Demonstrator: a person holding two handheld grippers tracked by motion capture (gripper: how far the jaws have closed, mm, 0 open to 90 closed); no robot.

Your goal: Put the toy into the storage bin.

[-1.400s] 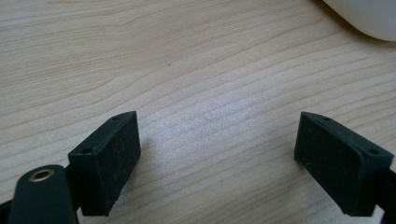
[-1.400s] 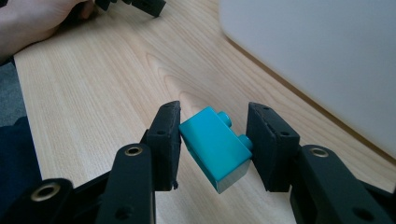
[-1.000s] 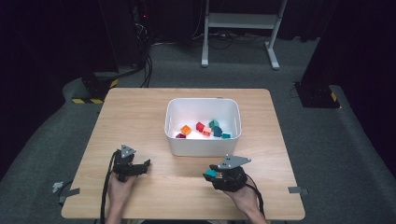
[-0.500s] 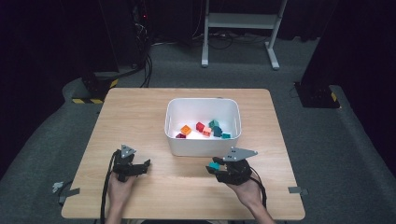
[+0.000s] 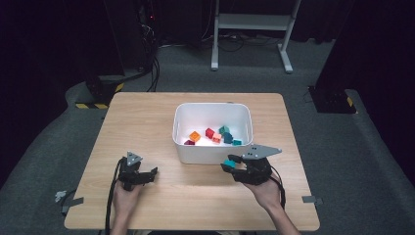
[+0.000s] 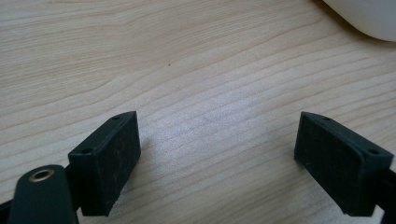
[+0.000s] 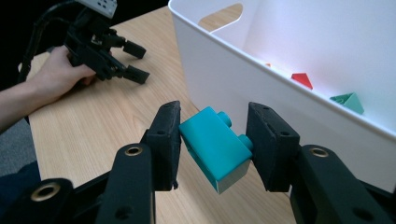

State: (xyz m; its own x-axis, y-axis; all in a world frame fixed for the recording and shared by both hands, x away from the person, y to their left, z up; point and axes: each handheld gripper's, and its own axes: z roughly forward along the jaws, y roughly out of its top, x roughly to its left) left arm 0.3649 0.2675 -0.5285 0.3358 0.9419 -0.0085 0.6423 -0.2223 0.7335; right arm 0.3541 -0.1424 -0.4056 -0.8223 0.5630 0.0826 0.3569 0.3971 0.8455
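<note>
A white bin (image 5: 211, 152) stands mid-table and holds several coloured blocks (image 5: 214, 135). My right gripper (image 5: 229, 164) hovers just in front of the bin's near wall (image 7: 243, 88), shut on a teal block (image 7: 215, 147) (image 5: 229, 163) that sits tilted between the jaws. Red (image 7: 302, 80) and green (image 7: 349, 102) blocks show inside the bin past its rim. My left gripper (image 5: 149, 175) rests low on the wooden table (image 6: 196, 93) at the near left, open, with bare wood between its jaws. It also appears in the right gripper view (image 7: 132, 60), held by a hand.
A corner of the bin (image 6: 369, 18) lies ahead and to the right of my left gripper. Cables (image 5: 110, 196) trail off the table's near edge. Dark floor, a metal stand (image 5: 249, 22) and black equipment surround the table.
My right gripper has risen and moved a little forward and right, closer to the bin's near wall, with the teal block in it. The left gripper has stayed put.
</note>
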